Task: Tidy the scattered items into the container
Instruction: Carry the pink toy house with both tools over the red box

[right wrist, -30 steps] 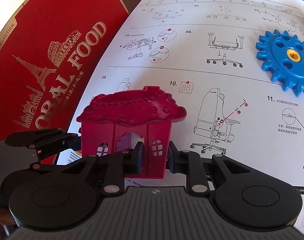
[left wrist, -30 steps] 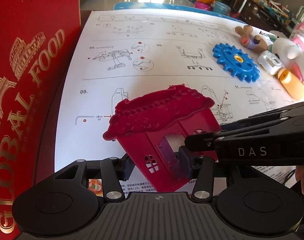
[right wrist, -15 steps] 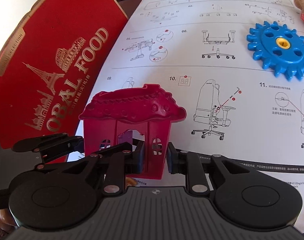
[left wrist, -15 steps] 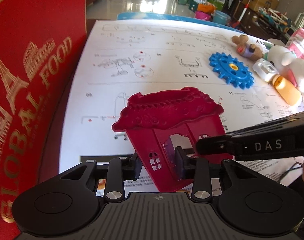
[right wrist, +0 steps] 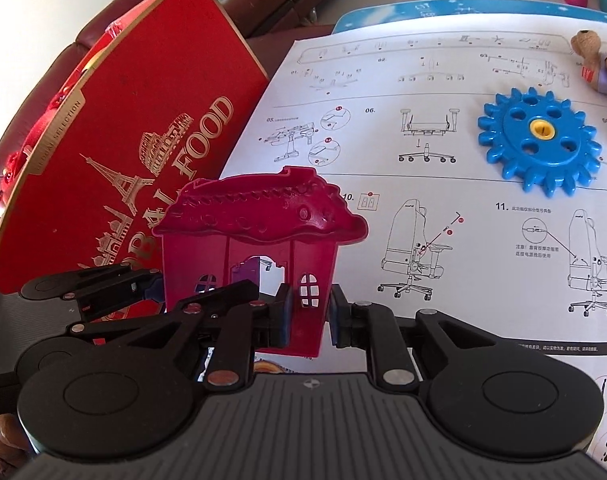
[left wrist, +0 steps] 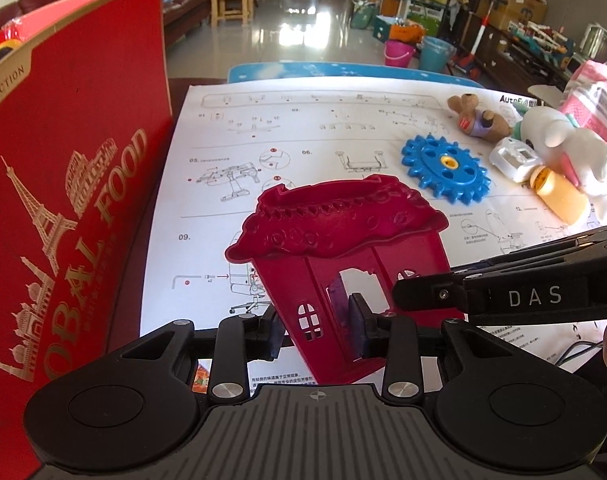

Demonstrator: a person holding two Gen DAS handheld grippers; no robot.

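A magenta toy house (left wrist: 343, 236) hangs tilted above the instruction sheet (left wrist: 303, 128), held from both sides. My left gripper (left wrist: 315, 332) is shut on its front wall beside the doorway. My right gripper (right wrist: 308, 318) is shut on the wall panel with the small window on the house (right wrist: 259, 220). In the left wrist view the right gripper's black arm (left wrist: 535, 298) comes in from the right. The left gripper's arm (right wrist: 103, 280) shows at the left of the right wrist view. The tall red "GLOBAL FOOD" box (left wrist: 75, 200) (right wrist: 135, 140) stands just left of the house.
A blue gear (left wrist: 445, 168) (right wrist: 539, 140) lies on the sheet to the right. Past it are a small teddy bear (left wrist: 479, 118), a white plush (left wrist: 571, 152), a white plastic piece (left wrist: 513, 158) and an orange bottle (left wrist: 561, 196). Beyond the table are chairs and cluttered floor.
The left jaws narrowed onto the house wall. Both grippers then rose with the house, so the sheet and box now sit lower and farther away.
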